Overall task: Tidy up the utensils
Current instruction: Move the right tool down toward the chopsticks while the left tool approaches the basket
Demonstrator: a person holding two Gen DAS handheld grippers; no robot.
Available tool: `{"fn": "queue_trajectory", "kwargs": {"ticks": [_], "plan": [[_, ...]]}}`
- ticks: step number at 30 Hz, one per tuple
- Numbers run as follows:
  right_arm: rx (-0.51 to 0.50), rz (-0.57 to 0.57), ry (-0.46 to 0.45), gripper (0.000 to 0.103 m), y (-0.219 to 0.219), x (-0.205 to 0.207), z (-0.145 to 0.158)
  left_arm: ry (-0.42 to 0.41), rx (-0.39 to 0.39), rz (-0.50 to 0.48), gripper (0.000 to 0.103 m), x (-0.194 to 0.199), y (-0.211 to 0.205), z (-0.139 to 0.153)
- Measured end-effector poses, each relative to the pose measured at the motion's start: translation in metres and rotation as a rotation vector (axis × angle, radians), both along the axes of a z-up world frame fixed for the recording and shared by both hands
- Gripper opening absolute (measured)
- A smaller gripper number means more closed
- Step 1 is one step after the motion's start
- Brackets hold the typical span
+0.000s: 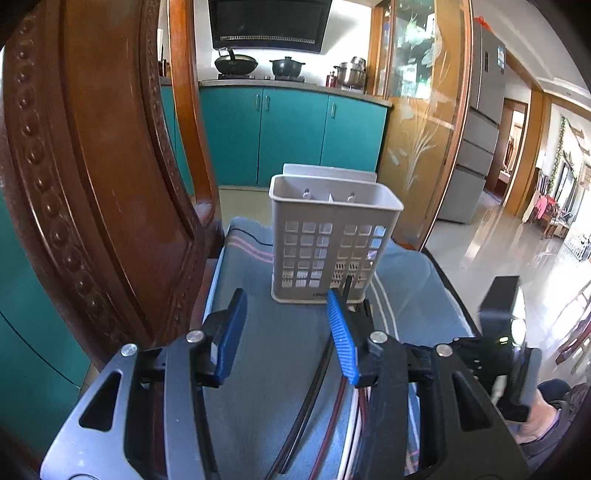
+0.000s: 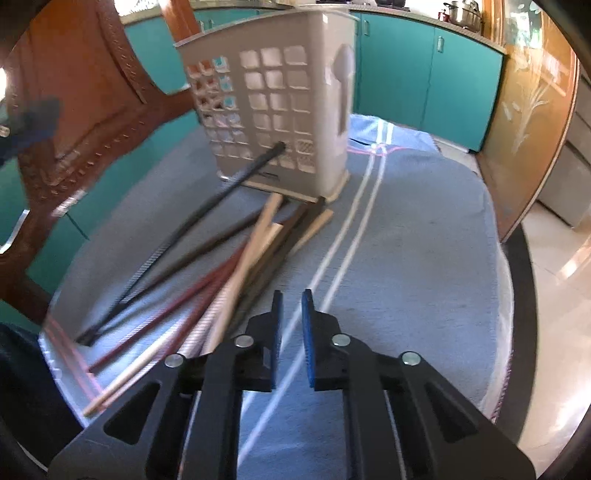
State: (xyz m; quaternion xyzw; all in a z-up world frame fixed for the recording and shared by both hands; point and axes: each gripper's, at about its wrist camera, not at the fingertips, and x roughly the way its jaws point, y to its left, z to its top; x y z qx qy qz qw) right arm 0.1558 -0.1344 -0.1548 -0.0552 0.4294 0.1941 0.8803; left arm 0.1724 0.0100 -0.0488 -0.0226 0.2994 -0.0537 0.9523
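Kitchen setting: teal cabinets (image 1: 291, 136) run along the far wall under a counter carrying three pots, with a dark range hood (image 1: 269, 24) above. One carved wooden chair back (image 1: 92, 177) rises at the left, close against the work surface, and blocks most of the left side in both views. One glass sliding door (image 1: 421, 122) with a wooden frame stands to the right.

Work surface: a table covered by one blue-grey towel (image 2: 406, 240) with pale stripes.

One beige slotted utensil holder (image 1: 334, 240) stands upright at the far middle of the towel, on a pale base. Its inside, as far as visible, holds no utensil.

Chopsticks (image 2: 236, 258): a loose pile lies on the towel in front of the holder, fanned from its base toward the near left. About ten sticks can be made out: black, dark brown, red and pale wood. Motion blur prevents an exact count. One black stick has its far tip leaning against the holder's front.

Left gripper (image 1: 288, 325): fingers spread apart, nothing gripped; several chopsticks lie under it beside its right finger.

Right gripper (image 2: 291, 332): fingers drawn near together with a narrow gap, nothing between them, poised over the towel's stripes just right of the pile
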Motion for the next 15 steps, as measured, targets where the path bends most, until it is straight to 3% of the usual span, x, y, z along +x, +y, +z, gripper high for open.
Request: {"fn": "queue_trajectory", "kwargs": {"ticks": [1, 4, 15], "plan": [[0.007, 0.008, -0.001, 0.025, 0.001, -0.002, 0.000, -0.003, 0.009, 0.004, 0.045, 0.000, -0.001, 0.000], [-0.013, 0.030, 0.008, 0.033, 0.011, -0.004, -0.005, -0.008, 0.015, 0.012, 0.045, 0.000, -0.002, -0.001], [-0.067, -0.010, 0.007, 0.035, 0.009, 0.003, -0.010, 0.026, 0.006, 0.032, 0.045, 0.006, 0.001, -0.009]]}}
